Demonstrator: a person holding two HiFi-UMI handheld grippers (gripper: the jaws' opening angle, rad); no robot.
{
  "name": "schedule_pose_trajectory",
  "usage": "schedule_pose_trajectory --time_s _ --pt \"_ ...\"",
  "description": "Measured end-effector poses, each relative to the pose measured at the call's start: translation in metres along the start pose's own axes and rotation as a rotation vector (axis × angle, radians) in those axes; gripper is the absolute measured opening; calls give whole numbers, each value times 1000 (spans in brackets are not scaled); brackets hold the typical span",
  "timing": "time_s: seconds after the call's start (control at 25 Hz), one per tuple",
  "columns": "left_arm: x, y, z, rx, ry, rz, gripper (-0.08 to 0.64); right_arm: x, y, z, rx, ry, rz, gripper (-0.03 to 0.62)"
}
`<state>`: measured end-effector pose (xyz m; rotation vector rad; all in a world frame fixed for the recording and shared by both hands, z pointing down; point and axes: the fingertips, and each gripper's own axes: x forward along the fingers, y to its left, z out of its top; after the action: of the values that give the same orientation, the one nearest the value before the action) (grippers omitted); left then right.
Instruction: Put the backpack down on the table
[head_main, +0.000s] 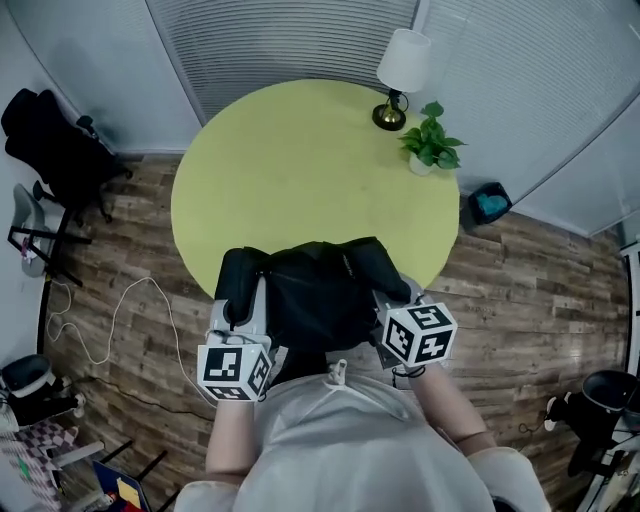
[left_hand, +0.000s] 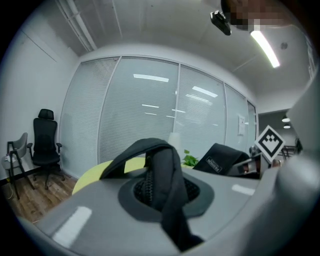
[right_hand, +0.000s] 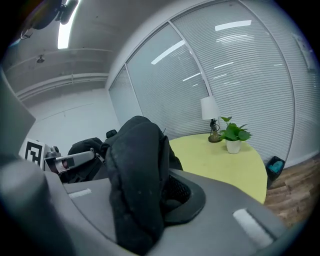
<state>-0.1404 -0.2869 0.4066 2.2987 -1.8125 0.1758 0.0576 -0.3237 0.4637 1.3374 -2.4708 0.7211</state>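
A black backpack (head_main: 320, 290) hangs between my two grippers over the near edge of the round yellow-green table (head_main: 300, 160); I cannot tell whether it touches the tabletop. My left gripper (head_main: 238, 305) is shut on the backpack's left strap (left_hand: 162, 172), which loops up out of its jaws. On the other side, my right gripper (head_main: 393, 300) is shut on a thick padded strap (right_hand: 135, 170). In the left gripper view the backpack body (left_hand: 220, 157) and the right gripper's marker cube (left_hand: 270, 141) show at the right. The person's torso hides the backpack's lower part.
A white table lamp (head_main: 403, 70) and a potted plant (head_main: 432, 142) stand at the table's far right. A black office chair (head_main: 55, 150) is at the left, cables (head_main: 110, 320) lie on the wooden floor, and a blue bin (head_main: 490, 203) sits to the right of the table.
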Motion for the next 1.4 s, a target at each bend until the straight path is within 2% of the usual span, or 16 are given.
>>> schedule_pose_trajectory --time_s 0.44,0.8,1.08,1.4 --pt "152 78 26 -14 38 -123 35 125 -43 71 23 -5 -122 29" --pt "243 132 32 -13 55 -159 35 213 -75 106 28 -13 -155 29" --pt "286 150 10 -35 105 -169 36 253 -95 103 20 9 -185 31" --pt "304 155 5 -52 84 -206 37 264 -113 100 69 21 -209 35"
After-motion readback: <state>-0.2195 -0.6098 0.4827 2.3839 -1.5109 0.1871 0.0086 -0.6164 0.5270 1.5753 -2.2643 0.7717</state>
